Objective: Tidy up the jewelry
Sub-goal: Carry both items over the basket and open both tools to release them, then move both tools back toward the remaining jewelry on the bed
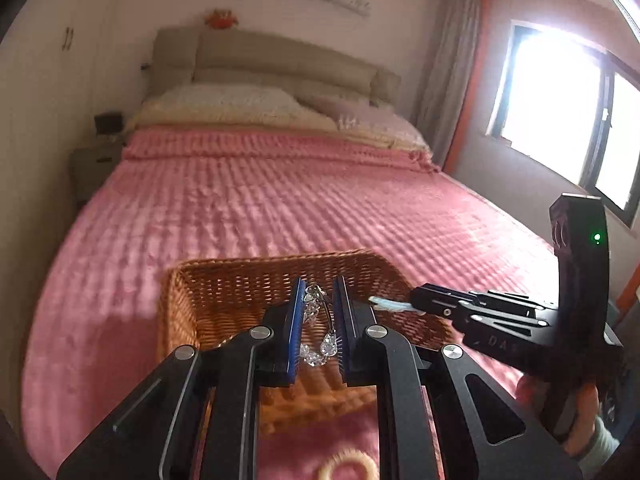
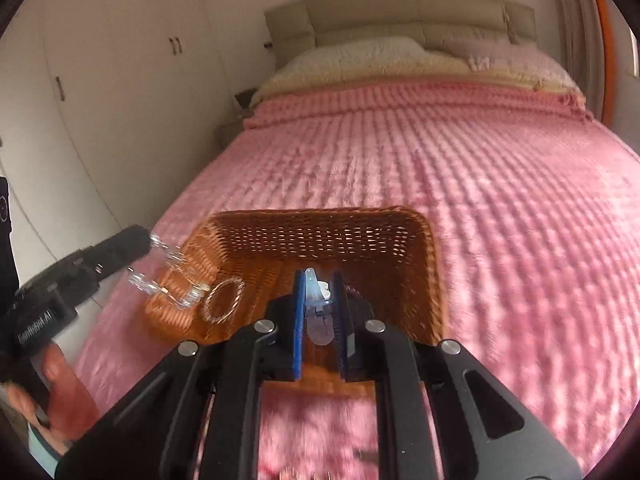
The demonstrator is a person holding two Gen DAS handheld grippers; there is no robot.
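Note:
A brown wicker basket sits on the pink bedspread. My left gripper is shut on a clear crystal bracelet and holds it above the basket; it shows at the left of the right wrist view, with the bracelet dangling over the basket's left rim. My right gripper is shut on a pale blue hair clip over the basket; it enters the left wrist view from the right, the clip at its tip. A thin twisted ring-shaped bangle lies inside the basket.
Pillows and a beige headboard are at the bed's far end. A nightstand stands left of the bed, white wardrobes along the left wall, a bright window at right. A pale ring-shaped item lies on the bedspread near me.

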